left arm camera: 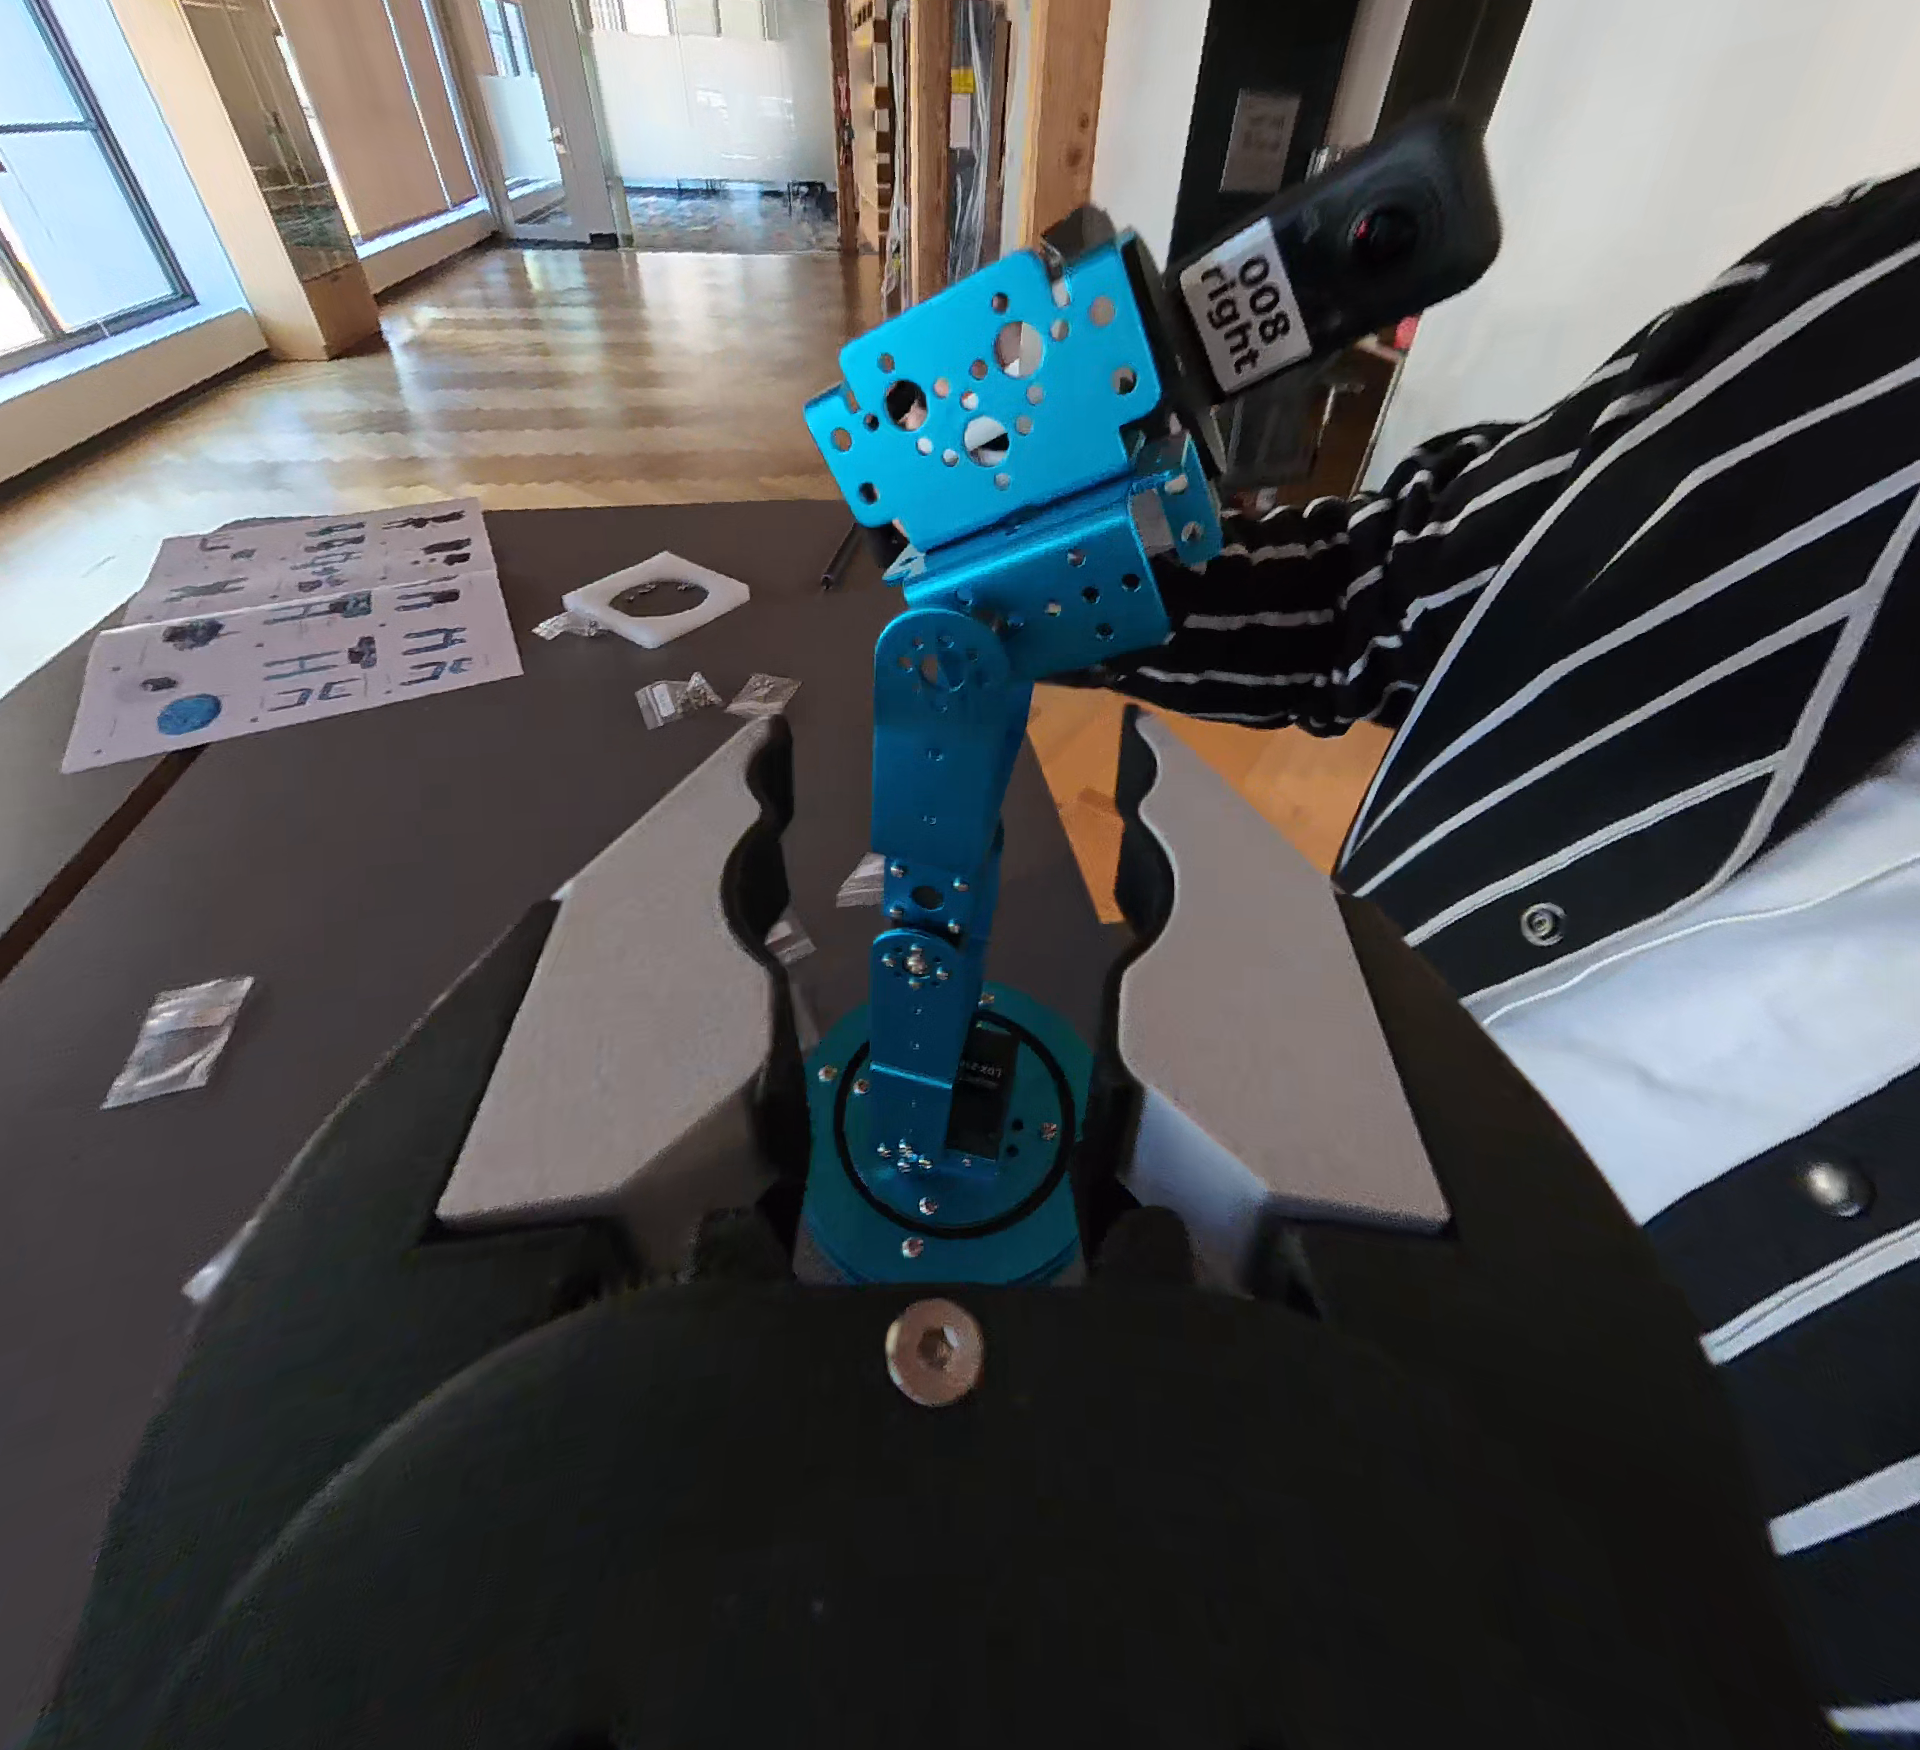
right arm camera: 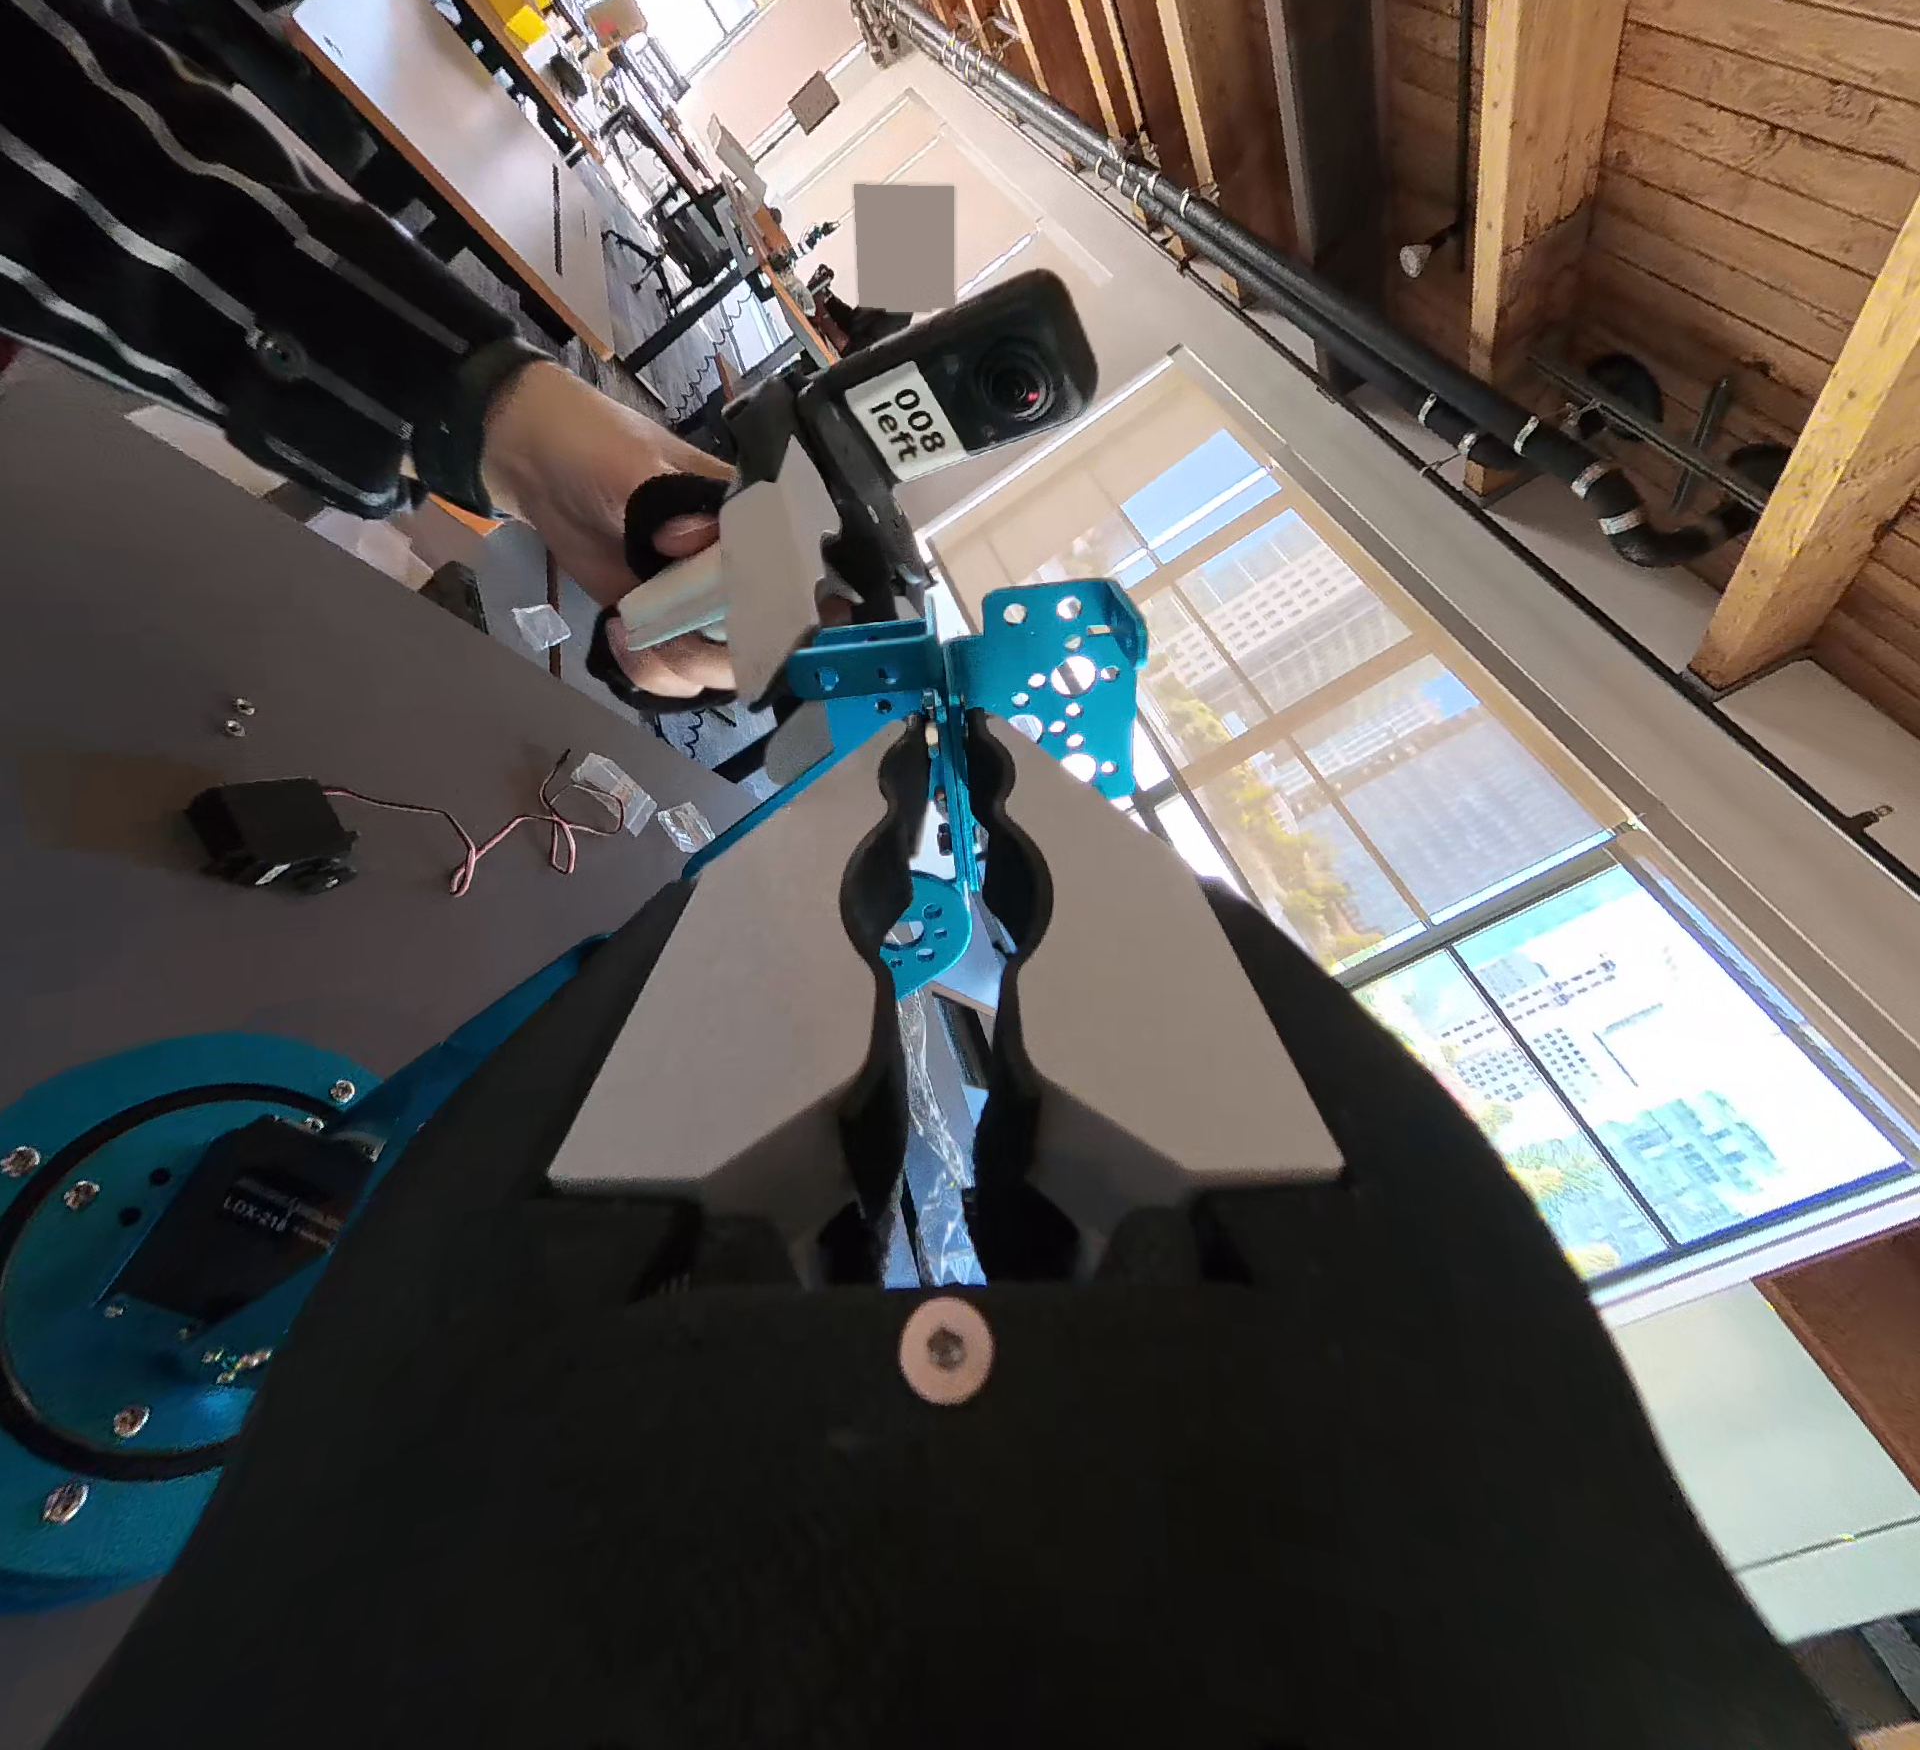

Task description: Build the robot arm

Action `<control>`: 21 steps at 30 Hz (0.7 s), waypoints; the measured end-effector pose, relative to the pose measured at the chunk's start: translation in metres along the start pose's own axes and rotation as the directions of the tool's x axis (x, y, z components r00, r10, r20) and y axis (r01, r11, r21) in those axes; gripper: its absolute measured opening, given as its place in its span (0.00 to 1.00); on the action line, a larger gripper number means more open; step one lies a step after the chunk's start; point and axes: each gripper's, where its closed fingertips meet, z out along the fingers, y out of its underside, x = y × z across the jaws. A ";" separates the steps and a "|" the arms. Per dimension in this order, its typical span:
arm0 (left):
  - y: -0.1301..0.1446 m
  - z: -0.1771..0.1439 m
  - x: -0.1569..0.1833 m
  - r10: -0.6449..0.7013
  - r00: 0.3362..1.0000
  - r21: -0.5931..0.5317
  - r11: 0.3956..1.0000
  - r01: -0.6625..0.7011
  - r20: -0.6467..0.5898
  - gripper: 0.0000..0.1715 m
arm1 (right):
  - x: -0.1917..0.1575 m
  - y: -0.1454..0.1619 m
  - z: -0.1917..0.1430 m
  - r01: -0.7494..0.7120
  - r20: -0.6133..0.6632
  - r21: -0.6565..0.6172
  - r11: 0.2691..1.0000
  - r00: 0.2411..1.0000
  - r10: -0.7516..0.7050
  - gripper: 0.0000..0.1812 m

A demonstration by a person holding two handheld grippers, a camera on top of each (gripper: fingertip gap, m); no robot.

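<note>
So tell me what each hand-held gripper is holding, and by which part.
The right hand-held gripper is shut on the blue metal arm, pinching a thin bracket plate near its top. The left hand-held gripper is open around the arm's round base, gripping nothing.

Blue arm fills the left claw gap; dark tabletop leftward seems passable

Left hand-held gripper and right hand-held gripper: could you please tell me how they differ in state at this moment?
1. The left hand-held gripper is open, fingers wide apart; the right hand-held gripper is shut.
2. The left one only frames the blue robot arm, with no plain grip; the right one clamps a thin plate of it near the top.
Both have grey fingers on black bodies and meet at the same arm.
</note>
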 end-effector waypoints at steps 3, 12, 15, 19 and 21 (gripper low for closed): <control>0.002 0.007 0.000 0.071 0.997 -0.037 0.997 -0.070 0.009 0.38 | 0.000 0.001 0.000 -0.014 0.003 0.006 1.000 1.000 0.014 0.03; -0.003 0.016 0.018 -0.037 0.985 0.004 0.999 0.038 -0.169 0.40 | -0.001 0.006 0.000 0.011 0.003 -0.008 1.000 1.000 -0.011 0.03; -0.008 0.014 0.017 -0.064 0.977 0.040 0.996 0.074 -0.204 0.36 | -0.001 0.007 0.000 0.034 0.009 -0.008 0.999 0.999 -0.034 0.03; -0.007 0.012 0.012 -0.056 0.979 0.045 0.997 0.066 -0.195 0.29 | -0.002 0.006 0.002 0.048 0.016 0.001 0.999 0.999 -0.048 0.03; -0.007 0.012 0.012 -0.040 0.982 0.047 0.998 0.049 -0.186 0.28 | -0.003 0.007 0.002 0.075 0.022 -0.003 0.997 0.997 -0.075 0.03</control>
